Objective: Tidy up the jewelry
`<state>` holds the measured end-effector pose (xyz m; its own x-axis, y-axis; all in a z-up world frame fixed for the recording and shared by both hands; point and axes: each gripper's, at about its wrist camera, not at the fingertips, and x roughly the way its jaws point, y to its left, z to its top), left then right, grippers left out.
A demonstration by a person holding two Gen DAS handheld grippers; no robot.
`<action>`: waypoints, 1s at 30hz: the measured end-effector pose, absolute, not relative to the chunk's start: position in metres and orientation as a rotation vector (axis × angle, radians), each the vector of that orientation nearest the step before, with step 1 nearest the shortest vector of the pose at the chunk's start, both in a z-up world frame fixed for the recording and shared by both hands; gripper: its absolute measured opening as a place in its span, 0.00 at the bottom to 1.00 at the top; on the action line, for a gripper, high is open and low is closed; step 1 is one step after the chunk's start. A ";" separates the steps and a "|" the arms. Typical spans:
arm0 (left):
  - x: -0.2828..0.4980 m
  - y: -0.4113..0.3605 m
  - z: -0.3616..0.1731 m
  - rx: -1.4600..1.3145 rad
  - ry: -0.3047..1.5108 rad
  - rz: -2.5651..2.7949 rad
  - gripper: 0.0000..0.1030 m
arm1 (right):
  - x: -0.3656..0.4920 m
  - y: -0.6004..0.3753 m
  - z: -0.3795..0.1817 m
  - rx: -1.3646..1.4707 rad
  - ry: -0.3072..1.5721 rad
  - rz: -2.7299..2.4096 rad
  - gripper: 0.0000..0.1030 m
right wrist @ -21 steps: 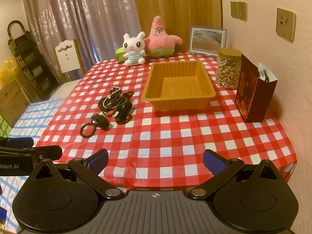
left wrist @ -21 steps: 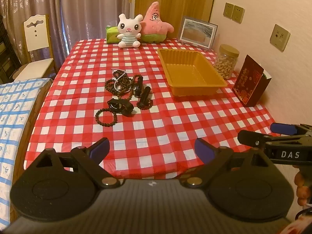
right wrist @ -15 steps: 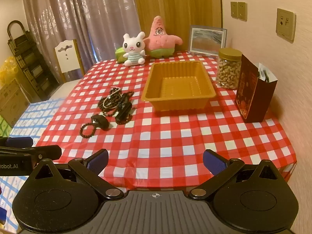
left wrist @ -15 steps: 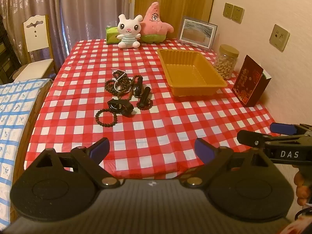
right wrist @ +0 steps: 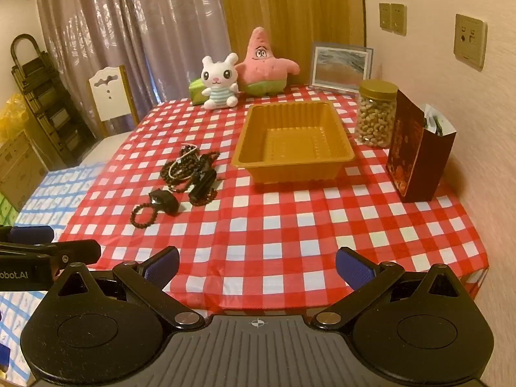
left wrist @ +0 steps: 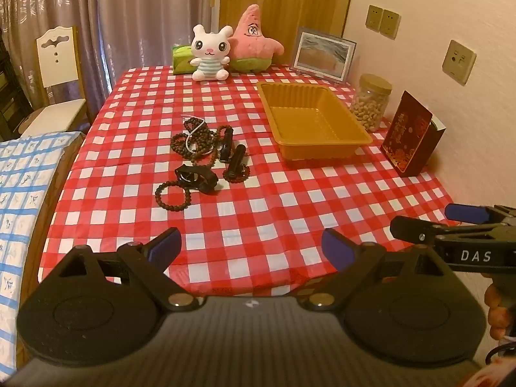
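A heap of dark bead bracelets and necklaces (left wrist: 201, 142) lies mid-table on the red checked cloth; it also shows in the right wrist view (right wrist: 190, 171). A single bead bracelet (left wrist: 172, 195) and a black clasp piece (left wrist: 196, 177) lie nearest me. An empty orange tray (left wrist: 322, 148) stands to the right of the heap, also in the right wrist view (right wrist: 342, 158). My left gripper (left wrist: 251, 248) is open and empty over the table's near edge. My right gripper (right wrist: 258, 262) is open and empty there too.
Two plush toys (left wrist: 232, 48), a picture frame (left wrist: 324, 54), a jar of nuts (left wrist: 371, 101) and a dark red gift bag (left wrist: 409, 138) stand along the back and right. A white chair (left wrist: 56, 74) and a blue checked surface (left wrist: 19, 193) lie left.
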<state>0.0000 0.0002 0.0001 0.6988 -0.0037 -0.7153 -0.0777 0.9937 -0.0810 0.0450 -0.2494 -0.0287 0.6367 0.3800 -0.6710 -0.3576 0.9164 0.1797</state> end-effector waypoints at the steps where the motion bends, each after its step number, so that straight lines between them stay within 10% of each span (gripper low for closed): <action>1: 0.000 0.000 0.000 -0.108 0.796 0.041 0.90 | 0.045 -0.250 -0.029 0.031 0.774 0.421 1.00; 30: 0.000 0.000 0.000 -0.108 0.794 0.041 0.90 | 0.048 -0.247 -0.030 0.030 0.770 0.421 1.00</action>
<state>-0.0002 0.0001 0.0001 0.7006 -0.0036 -0.7135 -0.0773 0.9937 -0.0809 0.0480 -0.2466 -0.0301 0.6390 0.3802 -0.6687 -0.3583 0.9164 0.1787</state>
